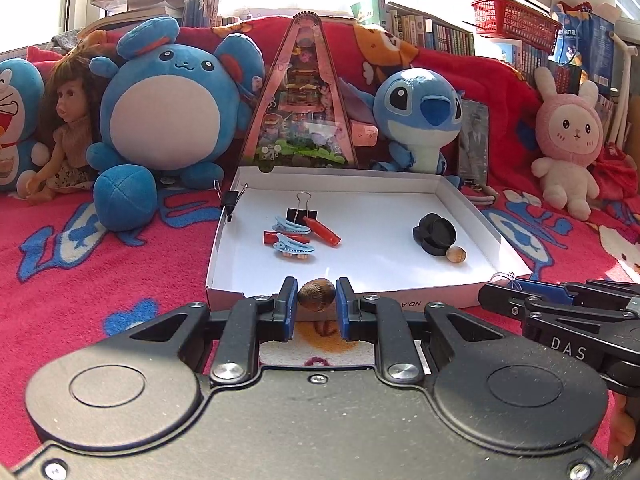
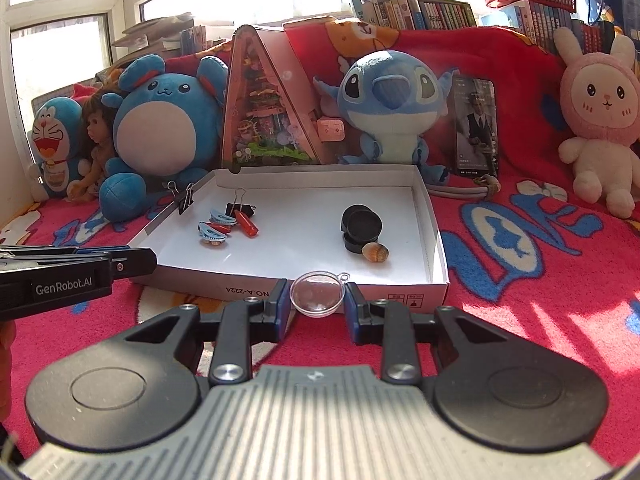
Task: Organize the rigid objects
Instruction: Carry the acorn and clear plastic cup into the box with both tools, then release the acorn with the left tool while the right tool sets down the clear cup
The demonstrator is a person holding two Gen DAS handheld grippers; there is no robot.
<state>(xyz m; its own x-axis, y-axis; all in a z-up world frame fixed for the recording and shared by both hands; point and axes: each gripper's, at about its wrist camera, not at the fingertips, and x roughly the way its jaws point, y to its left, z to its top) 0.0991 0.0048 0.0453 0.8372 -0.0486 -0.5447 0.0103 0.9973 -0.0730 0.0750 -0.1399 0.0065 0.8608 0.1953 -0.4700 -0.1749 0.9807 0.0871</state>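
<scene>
1. Right now the left gripper [image 1: 316, 300] pinches a brown ridged nut [image 1: 316, 295] between its blue pads, held just in front of the near wall of the white box [image 1: 360, 298].
2. Meanwhile the right gripper [image 2: 317, 300] clamps a clear plastic half-dome [image 2: 317, 294] with a small loop on its rim, also just before the box's near wall [image 2: 400, 300].
3. The box lies open on a red patterned blanket [image 1: 100, 264], and the two grippers sit side by side at its near edge.
4. Inside, on the left half, two light-blue hair clips [image 1: 293, 237], two red cylinders [image 1: 322, 231] and a black binder clip [image 1: 301, 212] lie clustered, touching or overlapping.
5. On the right half, stacked black round lids [image 1: 435, 234] sit with a second brown nut [image 1: 456, 255] touching them on the near side.
6. Another black binder clip [image 1: 231, 200] is clamped on the box's left wall near the far corner.
7. Behind the box stand a round blue plush [image 1: 168, 108], a triangular pink display case [image 1: 304, 104], a blue big-eared plush [image 1: 420, 112], a phone [image 2: 476, 128] propped upright, and a pink rabbit plush [image 1: 568, 144] further right.
8. At far left a doll [image 1: 70, 128] sits beside a blue-and-white cat plush [image 1: 16, 120].
</scene>
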